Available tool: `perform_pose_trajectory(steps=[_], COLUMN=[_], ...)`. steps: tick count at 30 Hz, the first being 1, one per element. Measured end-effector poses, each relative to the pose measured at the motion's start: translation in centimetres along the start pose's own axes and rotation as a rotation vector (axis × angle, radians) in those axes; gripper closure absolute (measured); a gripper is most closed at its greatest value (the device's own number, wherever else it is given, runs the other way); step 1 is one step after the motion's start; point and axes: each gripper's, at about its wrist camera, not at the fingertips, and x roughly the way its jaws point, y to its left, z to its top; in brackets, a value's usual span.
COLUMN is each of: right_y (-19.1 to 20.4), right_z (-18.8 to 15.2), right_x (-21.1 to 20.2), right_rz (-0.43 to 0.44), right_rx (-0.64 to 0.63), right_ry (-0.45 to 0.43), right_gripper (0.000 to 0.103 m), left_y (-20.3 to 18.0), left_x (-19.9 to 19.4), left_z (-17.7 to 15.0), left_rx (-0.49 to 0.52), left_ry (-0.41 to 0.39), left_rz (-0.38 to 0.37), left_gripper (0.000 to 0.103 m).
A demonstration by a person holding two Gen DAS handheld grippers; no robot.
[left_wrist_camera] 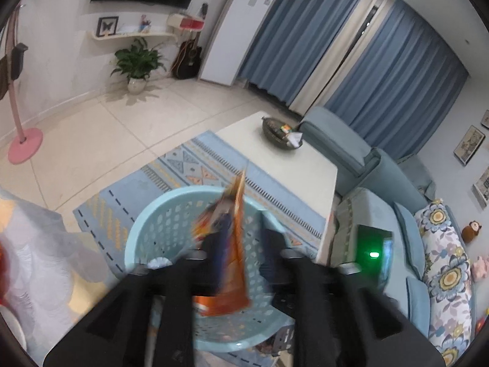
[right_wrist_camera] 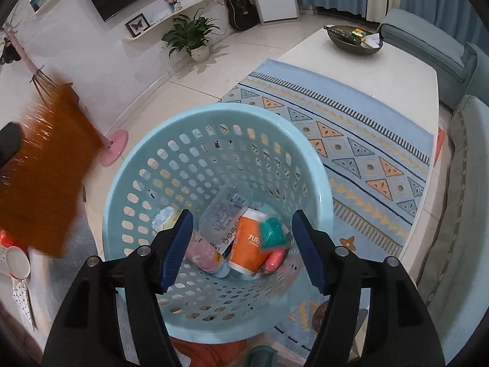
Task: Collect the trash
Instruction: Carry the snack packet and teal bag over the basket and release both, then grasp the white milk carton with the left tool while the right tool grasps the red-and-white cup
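A light blue perforated basket [right_wrist_camera: 308,153] stands on the rug; it also shows in the left wrist view [left_wrist_camera: 159,211]. Inside lie a clear plastic bottle [right_wrist_camera: 224,217], an orange cup [right_wrist_camera: 247,244], a teal wrapper [right_wrist_camera: 272,232], a pink tube [right_wrist_camera: 204,253] and other scraps. My left gripper [left_wrist_camera: 241,241] has its fingers spread over the basket, with an orange snack bag [left_wrist_camera: 232,244] blurred between them, against the left finger. The same bag shows at the left in the right wrist view [right_wrist_camera: 45,177]. My right gripper [right_wrist_camera: 241,244] is open and empty above the basket.
A white coffee table [right_wrist_camera: 397,70] holds a dark bowl [right_wrist_camera: 354,38] of small items. A patterned blue rug [right_wrist_camera: 366,140] lies under it. A blue sofa [left_wrist_camera: 397,202] is to the right. A pink stand base [right_wrist_camera: 114,148], a potted plant [right_wrist_camera: 192,38] and a guitar [right_wrist_camera: 241,7] stand farther off.
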Motion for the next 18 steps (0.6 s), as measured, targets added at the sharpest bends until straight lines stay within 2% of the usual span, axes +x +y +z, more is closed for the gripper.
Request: perform_pose_trajectory(steps=[1, 2, 4, 9, 18], right_y=[-0.1, -0.1, -0.1, 0.4, 3.2], right_z=[-0.1, -0.2, -0.2, -0.2, -1.0], right_x=[-0.2, -0.3, -0.6, -1.4, -4.2], right_rz=[-0.001, 0.0, 0.001, 0.002, 0.054], right_rx=[0.003, 0.004, 0.004, -0.011, -0.038], right_ry=[-0.003, -0.004, -0.007, -0.021, -0.066], right_gripper=[0.039, 0.039, 0.039, 0.039, 0.037], left_y=[-0.1, 0.3, 0.6, 2.1, 2.9], left_x=[0.4, 0.5, 0.7, 0.1, -6.4], left_z=[-0.1, -0.4, -1.0, -2.4, -4.0], left_rx=[-0.007, -0.013, -0.01, -0.047, -0.054], left_ry=[0.0, -0.002, 0.012, 0.032, -0.055], left_rz=[0.011, 0.017, 0.001, 0.017, 0.033], left_gripper=[0.039, 0.035, 0.035, 0.035, 0.033])
